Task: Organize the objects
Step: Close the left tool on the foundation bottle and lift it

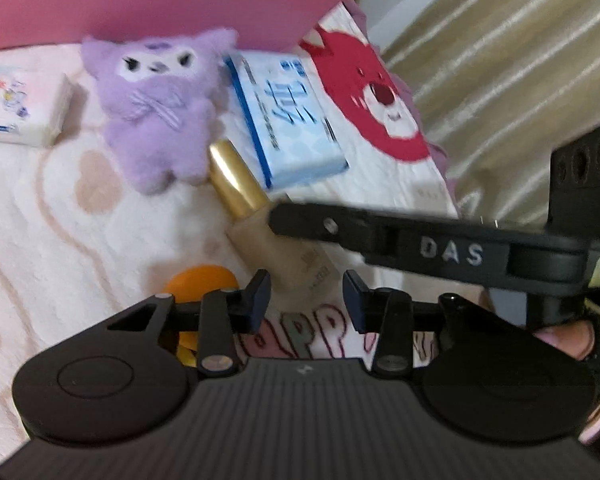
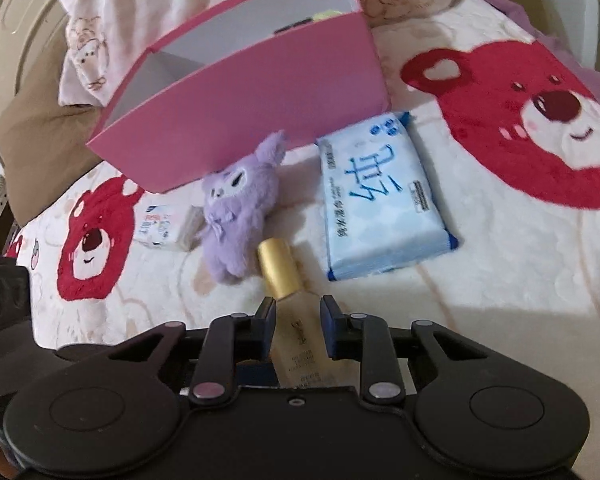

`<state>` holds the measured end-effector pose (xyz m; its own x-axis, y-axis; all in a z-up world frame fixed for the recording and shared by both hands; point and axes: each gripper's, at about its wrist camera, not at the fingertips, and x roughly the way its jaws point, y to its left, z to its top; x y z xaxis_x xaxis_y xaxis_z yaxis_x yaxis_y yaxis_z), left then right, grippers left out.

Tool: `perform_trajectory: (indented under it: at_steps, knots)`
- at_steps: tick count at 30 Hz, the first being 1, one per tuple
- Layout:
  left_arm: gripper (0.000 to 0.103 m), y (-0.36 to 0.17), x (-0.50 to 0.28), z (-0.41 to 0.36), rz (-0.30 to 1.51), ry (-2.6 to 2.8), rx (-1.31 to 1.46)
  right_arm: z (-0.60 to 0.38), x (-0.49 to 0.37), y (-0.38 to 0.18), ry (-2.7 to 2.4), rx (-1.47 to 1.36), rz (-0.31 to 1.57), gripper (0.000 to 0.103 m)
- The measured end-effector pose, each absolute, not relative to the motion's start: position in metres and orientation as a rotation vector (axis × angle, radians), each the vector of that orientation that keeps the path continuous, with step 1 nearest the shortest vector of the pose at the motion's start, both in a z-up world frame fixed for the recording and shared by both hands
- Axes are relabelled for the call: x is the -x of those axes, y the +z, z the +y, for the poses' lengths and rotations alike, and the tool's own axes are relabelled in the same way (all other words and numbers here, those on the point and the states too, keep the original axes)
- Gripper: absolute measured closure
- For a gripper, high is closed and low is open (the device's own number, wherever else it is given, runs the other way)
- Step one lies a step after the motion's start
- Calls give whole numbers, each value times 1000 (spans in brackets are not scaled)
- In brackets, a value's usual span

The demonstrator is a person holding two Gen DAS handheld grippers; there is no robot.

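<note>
— Two grippers, one bottle (image 2: 290,320)?
— Yes. It lies on the blanket (image 2: 480,300) beside the purple plush (image 2: 236,216). Right gripper (image 2: 296,326) pinches its smooth, slippery body; keep below the gold cap (image 2: 278,266). Left gripper (image 1: 306,296) gapes, empty.
</note>
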<state>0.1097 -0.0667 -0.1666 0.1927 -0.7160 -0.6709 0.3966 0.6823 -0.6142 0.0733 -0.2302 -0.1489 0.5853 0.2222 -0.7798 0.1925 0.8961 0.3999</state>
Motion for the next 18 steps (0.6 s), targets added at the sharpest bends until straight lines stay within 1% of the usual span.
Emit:
perform_trajectory:
  at_steps: [2, 8, 10, 12, 13, 14, 16, 18]
  knots:
    - [63, -166, -114, -59, 1132, -787, 375, -237, -68, -150, 9, -524, 966, 72]
    - [66, -168, -119, -52, 1137, -764, 404, -241, -47, -133, 15, -520, 921, 71]
    - [66, -168, -121, -49, 1141, -755, 416, -238, -45, -129, 12, -470, 927, 69]
    - [66, -168, -125, -44, 1135, -743, 440, -232, -42, -125, 41, -407, 940, 61]
    - [68, -170, -127, -42, 1145, -743, 463, -230, -40, -124, 77, -383, 942, 59]
    - [72, -171, -130, -41, 1156, -733, 480, -224, -40, -123, 107, -357, 944, 59]
    - [72, -172, -134, -42, 1163, -727, 484, -209, -44, -128, 118, -249, 970, 58]
    - [72, -172, -134, -46, 1173, -731, 483, -190, -49, -137, 123, -128, 993, 54]
